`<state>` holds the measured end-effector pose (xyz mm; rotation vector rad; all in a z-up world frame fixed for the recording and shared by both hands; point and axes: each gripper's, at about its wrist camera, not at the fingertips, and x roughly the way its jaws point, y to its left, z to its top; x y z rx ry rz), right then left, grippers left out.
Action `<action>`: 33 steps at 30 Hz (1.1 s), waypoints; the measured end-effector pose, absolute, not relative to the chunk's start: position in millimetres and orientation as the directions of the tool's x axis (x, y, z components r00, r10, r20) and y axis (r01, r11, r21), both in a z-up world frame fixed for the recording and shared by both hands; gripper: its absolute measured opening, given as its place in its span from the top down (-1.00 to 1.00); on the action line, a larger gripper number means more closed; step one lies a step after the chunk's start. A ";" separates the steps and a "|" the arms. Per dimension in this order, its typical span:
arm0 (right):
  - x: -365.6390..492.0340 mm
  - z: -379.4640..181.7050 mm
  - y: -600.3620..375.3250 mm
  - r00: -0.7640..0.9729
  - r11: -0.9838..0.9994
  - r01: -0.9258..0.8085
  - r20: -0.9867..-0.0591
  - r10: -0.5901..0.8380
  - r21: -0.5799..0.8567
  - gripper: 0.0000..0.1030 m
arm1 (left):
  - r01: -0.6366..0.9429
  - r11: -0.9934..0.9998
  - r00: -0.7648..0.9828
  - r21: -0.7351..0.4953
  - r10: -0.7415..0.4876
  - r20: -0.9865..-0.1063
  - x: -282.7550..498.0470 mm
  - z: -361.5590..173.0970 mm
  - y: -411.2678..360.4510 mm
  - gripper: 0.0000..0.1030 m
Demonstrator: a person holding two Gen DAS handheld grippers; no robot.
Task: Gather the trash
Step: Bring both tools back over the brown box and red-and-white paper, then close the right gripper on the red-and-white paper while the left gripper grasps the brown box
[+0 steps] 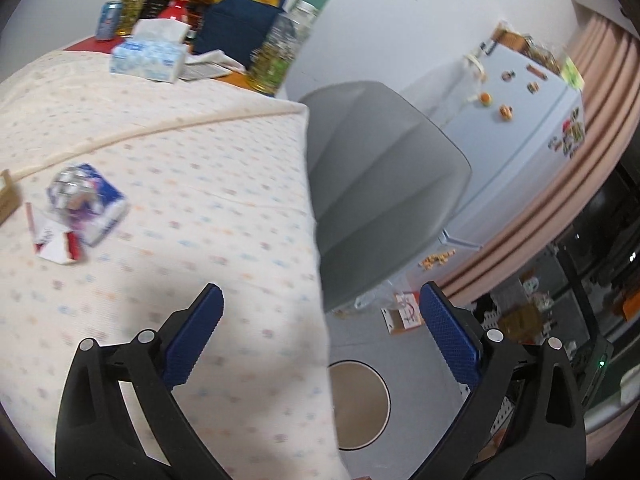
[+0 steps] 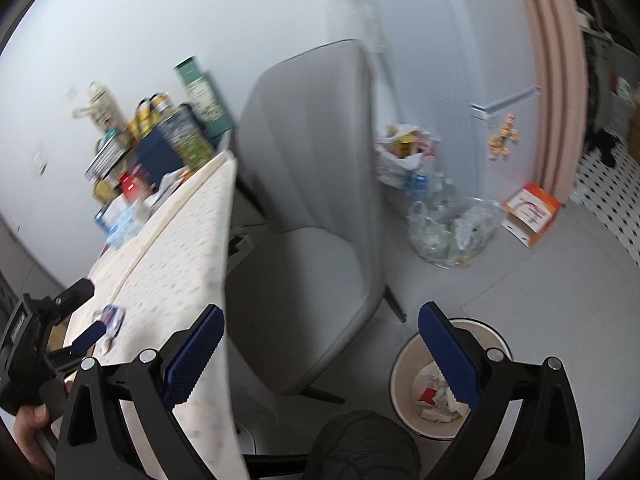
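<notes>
Trash lies on the table's patterned cloth [image 1: 180, 184]: a crumpled foil ball [image 1: 70, 186] on a blue-and-white packet [image 1: 96, 208], and a red-and-white wrapper [image 1: 56, 246] beside it. The same pile shows small in the right wrist view [image 2: 110, 318]. A round white bin [image 2: 400, 368] stands on the floor with paper and wrappers inside; its rim also shows in the left wrist view [image 1: 384, 396]. My left gripper [image 1: 320, 340] is open and empty over the table's edge. My right gripper [image 2: 320, 356] is open and empty above the chair and bin. The left gripper [image 2: 86, 312] also shows in the right wrist view.
A grey chair [image 2: 312, 184] stands between table and bin. Tissue box [image 1: 148, 56], bottles [image 1: 276, 52], a blue bag [image 1: 236, 32] and a can crowd the table's far end. A white fridge [image 1: 512, 128], plastic bags of bottles [image 2: 452, 228] and an orange box [image 2: 530, 212] stand beyond.
</notes>
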<state>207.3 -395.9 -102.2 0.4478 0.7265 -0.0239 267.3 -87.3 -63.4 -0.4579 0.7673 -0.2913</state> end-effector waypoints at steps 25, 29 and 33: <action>251.0 -91.0 -239.4 0.688 0.935 -0.053 -0.666 0.289 0.351 -0.85 | -0.143 0.843 0.786 -0.519 -0.222 -0.577 233.4 -63.5 78.8 -0.89; 257.0 -91.0 -214.8 0.671 0.927 -0.088 -0.665 0.326 0.365 -0.85 | -0.186 0.830 0.793 -0.525 -0.189 -0.579 226.6 -65.4 101.9 -0.89; 261.8 -87.6 -186.4 0.657 0.919 -0.141 -0.660 0.366 0.369 -0.85 | -0.224 0.819 0.796 -0.529 -0.159 -0.583 220.5 -67.7 121.5 -0.89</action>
